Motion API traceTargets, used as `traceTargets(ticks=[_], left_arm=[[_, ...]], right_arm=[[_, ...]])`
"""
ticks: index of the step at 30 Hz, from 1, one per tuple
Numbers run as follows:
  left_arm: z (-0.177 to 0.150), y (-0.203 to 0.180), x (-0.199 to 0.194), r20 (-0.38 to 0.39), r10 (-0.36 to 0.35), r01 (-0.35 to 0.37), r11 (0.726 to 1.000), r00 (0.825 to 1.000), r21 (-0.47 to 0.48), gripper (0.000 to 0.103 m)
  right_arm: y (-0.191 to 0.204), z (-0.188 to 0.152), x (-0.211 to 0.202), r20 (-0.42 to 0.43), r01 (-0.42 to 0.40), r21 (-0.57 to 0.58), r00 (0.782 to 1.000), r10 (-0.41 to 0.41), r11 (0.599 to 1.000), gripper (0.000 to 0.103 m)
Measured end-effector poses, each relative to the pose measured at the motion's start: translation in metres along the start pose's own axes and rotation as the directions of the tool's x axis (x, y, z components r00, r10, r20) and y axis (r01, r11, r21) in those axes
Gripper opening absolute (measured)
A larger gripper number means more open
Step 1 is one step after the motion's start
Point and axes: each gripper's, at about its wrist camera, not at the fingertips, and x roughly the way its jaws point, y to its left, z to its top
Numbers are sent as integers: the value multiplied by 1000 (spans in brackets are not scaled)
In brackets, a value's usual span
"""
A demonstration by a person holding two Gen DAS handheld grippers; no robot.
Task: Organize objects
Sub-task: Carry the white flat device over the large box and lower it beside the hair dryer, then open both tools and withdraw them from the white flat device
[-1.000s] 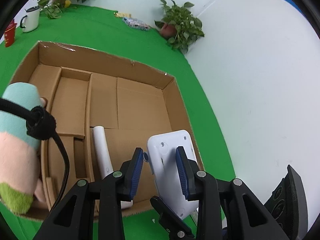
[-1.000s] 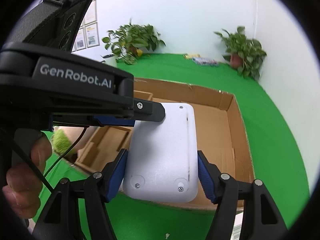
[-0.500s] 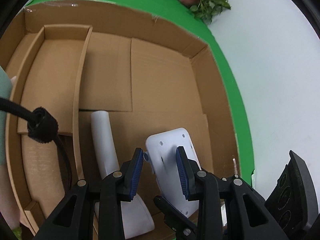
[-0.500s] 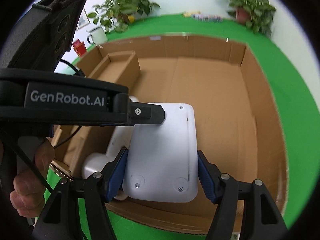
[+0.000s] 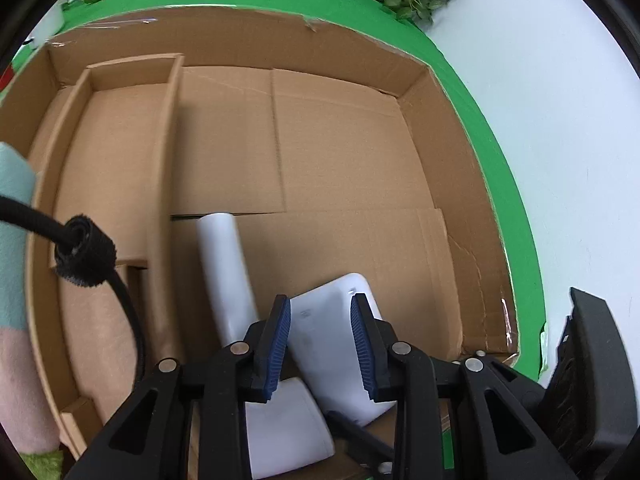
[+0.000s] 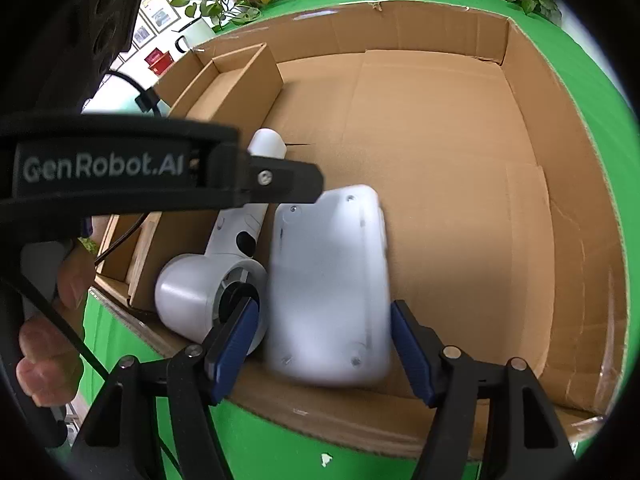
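The left gripper point(image 5: 320, 344) and right gripper point(image 6: 324, 344) both pinch the white flat device point(image 6: 328, 288), one at each end; it looks blurred, so whether it touches the floor of the cardboard box point(image 6: 440, 140) is unclear. It sits low in the box's near corner, just beside a white hair dryer point(image 6: 212, 284) lying on the bottom.
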Motion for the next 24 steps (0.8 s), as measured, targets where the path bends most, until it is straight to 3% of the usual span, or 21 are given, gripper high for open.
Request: traceTargets(ticks=[3,6,7,9,13,24], left_arm=[[-5,8,-14,36,-3,3,1000,999,-16,30],[-14,16,-33,77,2,0,1000,997,-22,30],[-16,16,-37,83,-1,3,1000,997,-20,30],[-21,18,-45,93,-13,15,1000,996,-18,30],[-25,23,-56,116,-36,39,999,993,-20,30],[-30,23,-56,140,-50,50,999,989,0,30]], right_arm=[[0,0,-10,13,-27,-11,1000,28,1000,67],[-1,2,-9,6,-4,-41,1000,4,999,65],[-2,2,-6,-3,-11,-34,1000,11,999,61],[-7,6,-2,7,4,-30,1000,-3,1000,37],[-20,11,-1,14,-19,-4,1000,19,1000,34],[-3,3,-4,-69,46,-24,997,-47,999,34]])
